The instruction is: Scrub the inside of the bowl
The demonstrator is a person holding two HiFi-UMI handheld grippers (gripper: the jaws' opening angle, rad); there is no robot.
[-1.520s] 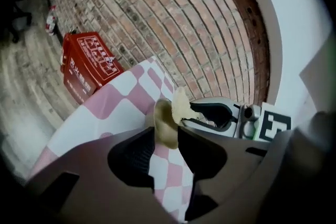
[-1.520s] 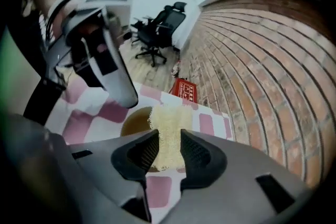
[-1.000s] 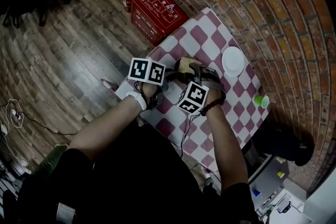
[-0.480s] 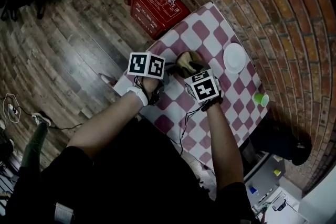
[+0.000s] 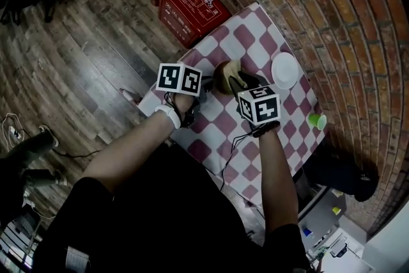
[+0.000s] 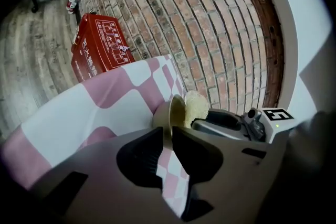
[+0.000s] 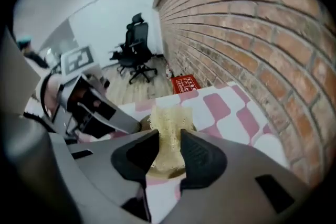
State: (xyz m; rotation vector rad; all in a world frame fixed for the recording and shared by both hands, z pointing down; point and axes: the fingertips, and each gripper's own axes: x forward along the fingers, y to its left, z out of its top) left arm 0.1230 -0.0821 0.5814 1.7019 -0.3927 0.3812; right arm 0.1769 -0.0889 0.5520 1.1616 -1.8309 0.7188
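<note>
A tan bowl (image 5: 223, 76) is tipped on its side over the pink-and-white checked table (image 5: 254, 41). My left gripper (image 5: 206, 87) is shut on the bowl's rim (image 6: 169, 113), coming in from the left. My right gripper (image 5: 240, 80) comes in from the right, shut on a yellow sponge (image 7: 167, 122). The sponge (image 6: 196, 107) presses into the bowl's open side. In the right gripper view the bowl (image 7: 137, 124) shows just behind the sponge, mostly hidden, with my left gripper (image 7: 92, 107) beyond it.
A white plate (image 5: 284, 71) lies on the table by the brick wall, and a green cup (image 5: 317, 121) stands near the table's right edge. A red box (image 5: 192, 0) sits on the wood floor beyond the table. An office chair (image 7: 134, 29) stands far off.
My right gripper has shifted right and turned, and the sponge has moved across the bowl's inside. The left gripper has kept its hold on the rim, nearly still.
</note>
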